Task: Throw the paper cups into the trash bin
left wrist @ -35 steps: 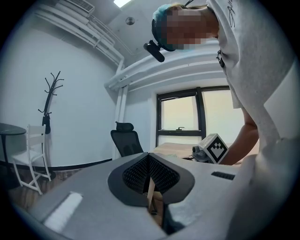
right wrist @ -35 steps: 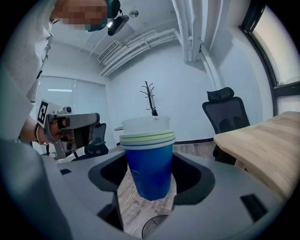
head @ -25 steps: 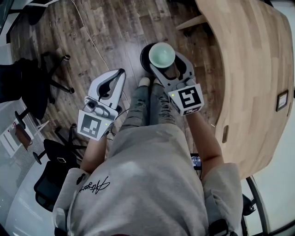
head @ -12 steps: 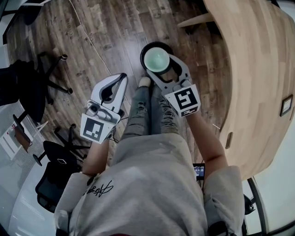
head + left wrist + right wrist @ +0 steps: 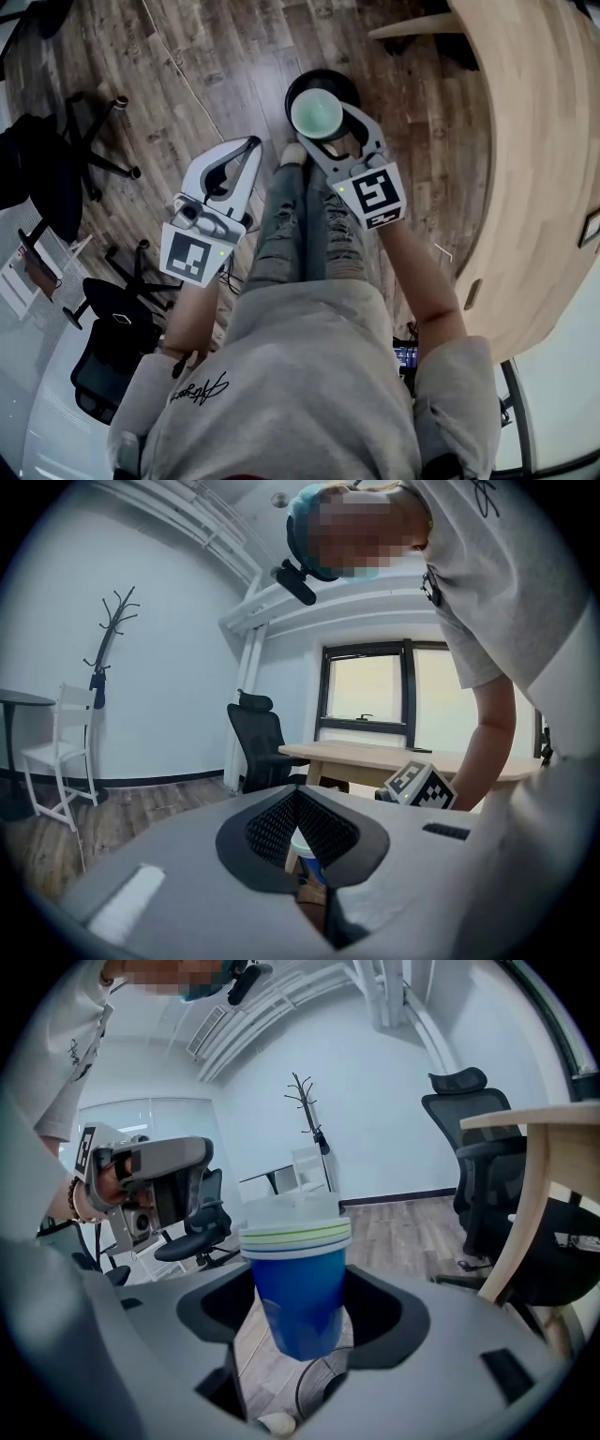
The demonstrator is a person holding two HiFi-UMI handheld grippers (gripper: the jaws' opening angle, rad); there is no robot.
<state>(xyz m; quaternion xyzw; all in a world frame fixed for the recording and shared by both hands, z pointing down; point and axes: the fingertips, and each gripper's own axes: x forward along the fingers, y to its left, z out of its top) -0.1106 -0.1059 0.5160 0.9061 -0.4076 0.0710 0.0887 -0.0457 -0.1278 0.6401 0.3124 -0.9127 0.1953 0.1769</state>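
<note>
A stack of blue paper cups (image 5: 317,112) with a pale inside sits between the fingers of my right gripper (image 5: 328,127), which is shut on it. The stack hangs directly above the round black trash bin (image 5: 330,81) on the wooden floor. In the right gripper view the cups (image 5: 298,1279) stand upright in my right gripper (image 5: 298,1312), and the bin (image 5: 323,1389) shows below them. My left gripper (image 5: 249,146) is held to the left, shut with nothing in it. The left gripper view shows my left gripper (image 5: 298,797) with its pads together and the cups (image 5: 305,853) beyond.
A curved wooden table (image 5: 534,141) fills the right side. Black office chairs (image 5: 66,159) stand at the left, another chair (image 5: 112,328) lower left. The person's legs (image 5: 300,225) and shoe (image 5: 293,153) are right beside the bin. A thin cable (image 5: 178,66) runs across the floor.
My right gripper has carried the cups slightly left, so they now sit over the bin's opening. The left gripper has barely moved. The view has swung so the table lies farther right.
</note>
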